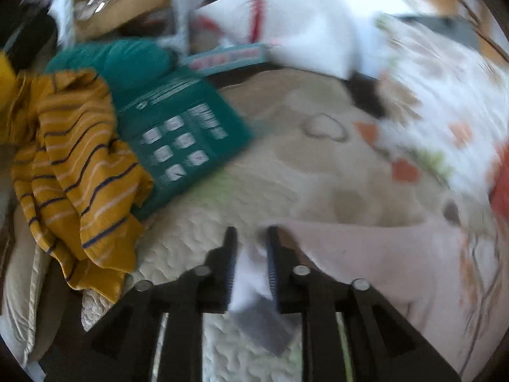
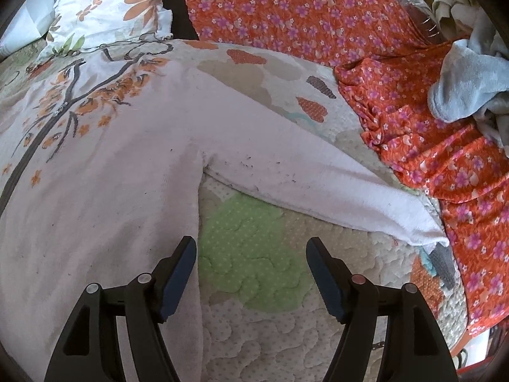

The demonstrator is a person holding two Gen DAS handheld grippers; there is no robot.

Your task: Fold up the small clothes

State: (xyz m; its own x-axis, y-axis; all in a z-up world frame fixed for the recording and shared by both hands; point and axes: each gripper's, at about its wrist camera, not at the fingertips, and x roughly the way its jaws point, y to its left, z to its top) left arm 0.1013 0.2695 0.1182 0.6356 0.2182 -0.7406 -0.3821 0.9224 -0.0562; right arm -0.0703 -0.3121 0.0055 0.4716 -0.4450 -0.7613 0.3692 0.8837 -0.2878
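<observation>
A pale pink top (image 2: 111, 175) with an orange-and-grey branch print lies spread on the quilted bedcover (image 2: 254, 286). Its one sleeve (image 2: 318, 178) stretches out to the right. In the blurred left wrist view my left gripper (image 1: 251, 232) is shut on a bunched white-pink bit of this top (image 1: 366, 254), and the cloth trails away to the right of the fingers. My right gripper (image 2: 251, 242) is open, with nothing between its fingers. It hovers over a green patch of the quilt, and its left finger (image 2: 178, 273) is over the top's side edge, below the armpit.
A mustard striped garment (image 1: 79, 175) and a teal box (image 1: 187, 140) lie at the left of the bed. A floral pillow (image 2: 105, 3) sits at the back. Orange flowered fabric (image 2: 318, 16) covers the right side, with a grey-blue fleece cloth (image 2: 467, 79) on it.
</observation>
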